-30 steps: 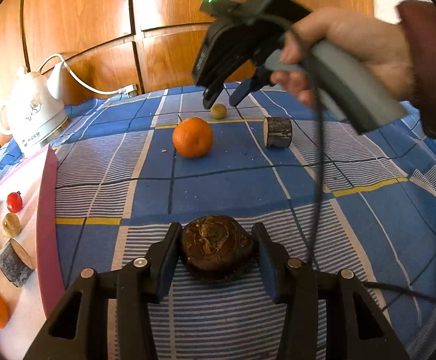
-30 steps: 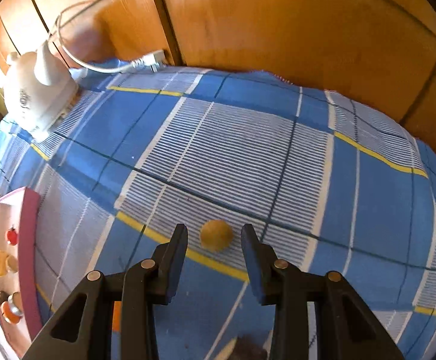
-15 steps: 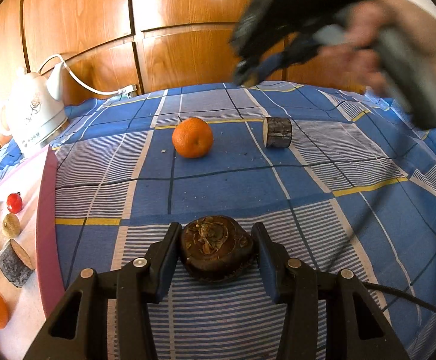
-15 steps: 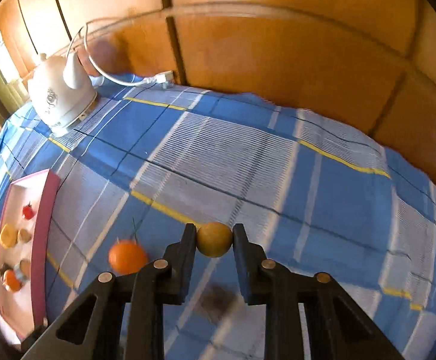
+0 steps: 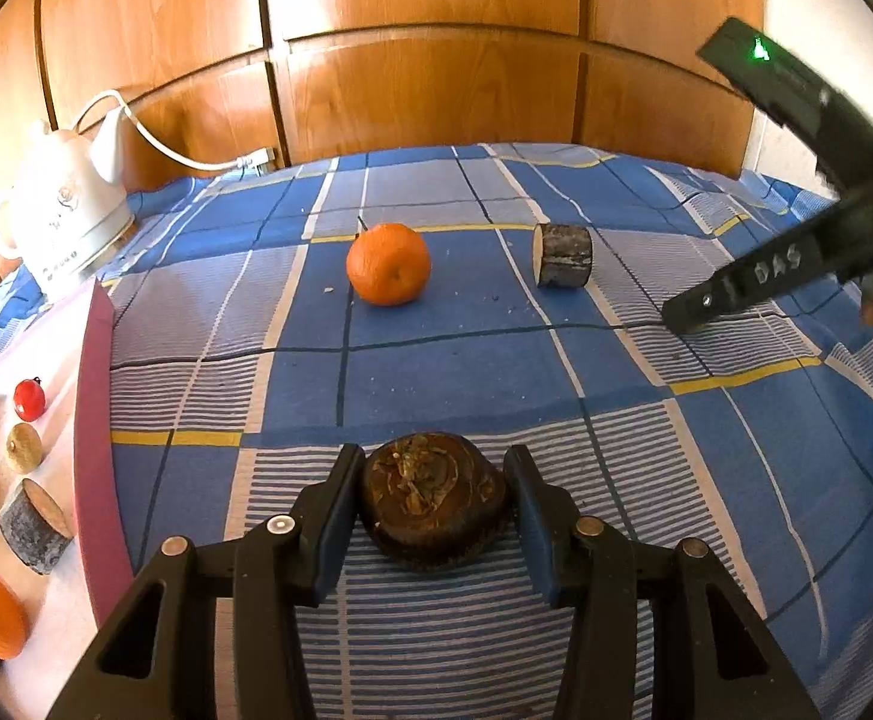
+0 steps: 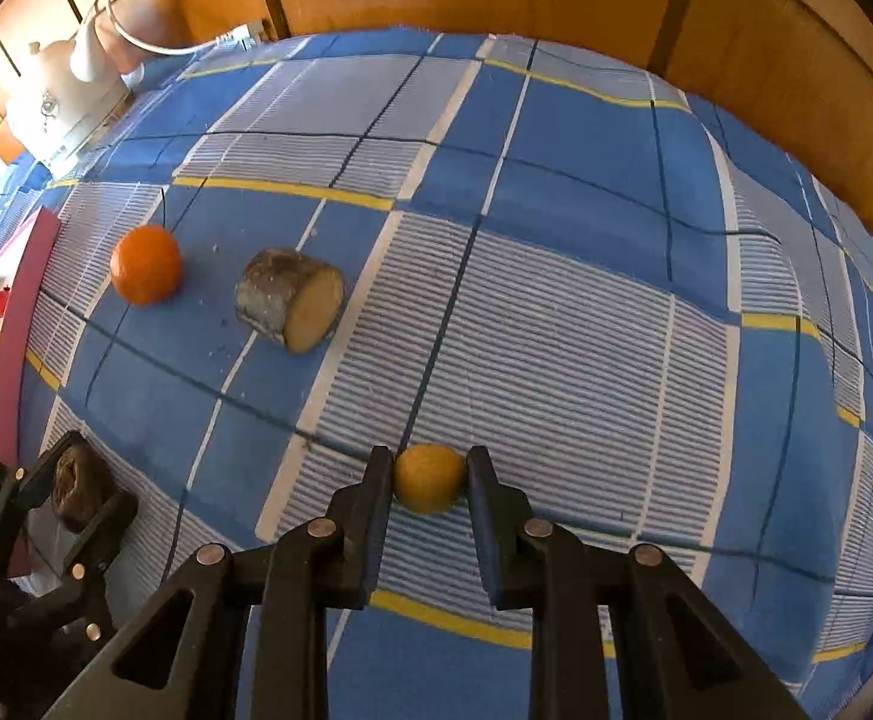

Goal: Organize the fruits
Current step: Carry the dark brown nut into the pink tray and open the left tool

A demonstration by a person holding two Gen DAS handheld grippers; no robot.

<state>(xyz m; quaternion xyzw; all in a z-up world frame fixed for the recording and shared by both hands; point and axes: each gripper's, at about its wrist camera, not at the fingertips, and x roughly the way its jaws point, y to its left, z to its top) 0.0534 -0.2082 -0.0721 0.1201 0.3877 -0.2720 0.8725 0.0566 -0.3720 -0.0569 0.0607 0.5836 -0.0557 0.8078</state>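
Left gripper [image 5: 433, 504]: lower centre of the left wrist view, jaws at a middling width, both pads against a dark brown fruit [image 5: 433, 498] with a wrinkled, dried top; whether the fruit rests on the cloth or hangs just above it cannot be told.
Right gripper [image 6: 430, 480]: lower centre of the right wrist view, jaws narrow, clamped on a small yellow fruit [image 6: 429, 477], round and matt.
Cut off: in the left view only one black finger and part of the body of the right gripper show at the right edge; the hand behind is a blur.
Tray [image 5: 95, 420]: far left, pink rim, white floor, partly out of frame; it holds a small red fruit [image 5: 29, 399], pale and orange round fruits and a bark-covered log piece.
Loose on the cloth: a glossy orange [image 5: 388, 264] and a short log piece [image 5: 562, 255] with rough grey bark and a pale cut face, near each other, apart.
Tablecloth [image 5: 466, 372]: blue checked fabric with white stripes and yellow lines, slightly creased, with crumbs.
Open room: broad bare cloth between the grippers and the wooden wall panels [image 5: 424, 60].
Upper left: a white kettle [image 5: 64, 210] with a cord.
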